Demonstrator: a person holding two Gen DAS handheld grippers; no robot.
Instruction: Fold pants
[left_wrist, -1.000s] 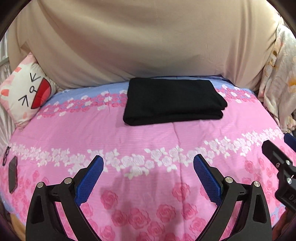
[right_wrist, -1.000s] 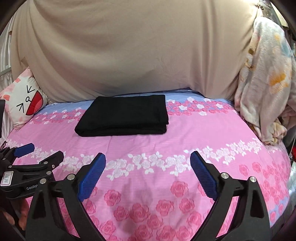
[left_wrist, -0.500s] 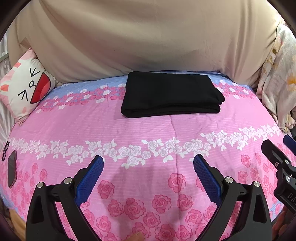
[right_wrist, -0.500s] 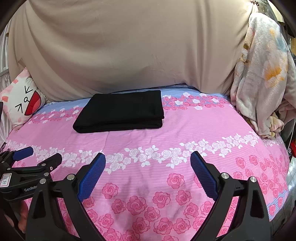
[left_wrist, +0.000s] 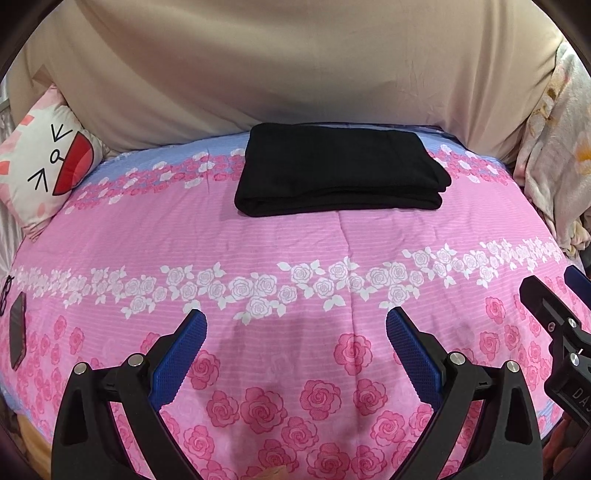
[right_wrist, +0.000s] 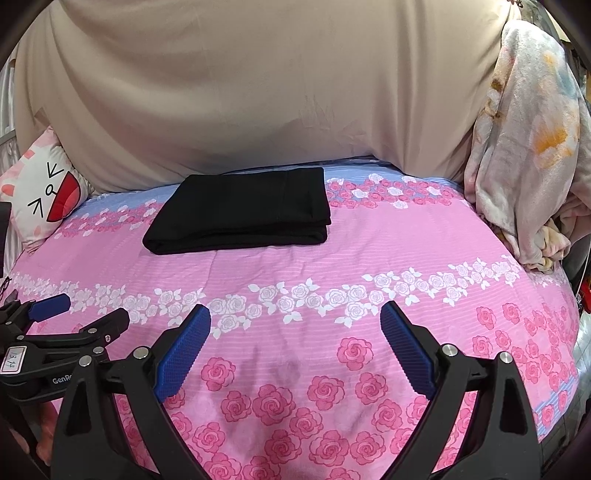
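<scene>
The black pants (left_wrist: 340, 170) lie folded into a flat rectangle at the far side of the pink rose bedspread (left_wrist: 295, 251). They also show in the right wrist view (right_wrist: 240, 210). My left gripper (left_wrist: 295, 325) is open and empty, held over the near part of the bed, well short of the pants. My right gripper (right_wrist: 295, 321) is open and empty too, beside the left one. The right gripper shows at the right edge of the left wrist view (left_wrist: 554, 317); the left gripper shows at the left edge of the right wrist view (right_wrist: 62, 325).
A beige sheet (left_wrist: 295, 66) hangs behind the bed. A cat-face pillow (left_wrist: 40, 166) sits far left. A floral blanket (right_wrist: 532, 147) is piled at the far right. A dark phone (left_wrist: 16, 339) and glasses lie at the bed's left edge.
Both grippers have drawn back from the folded pants toward the near edge of the bed, so more bedspread shows. The pants have not moved.
</scene>
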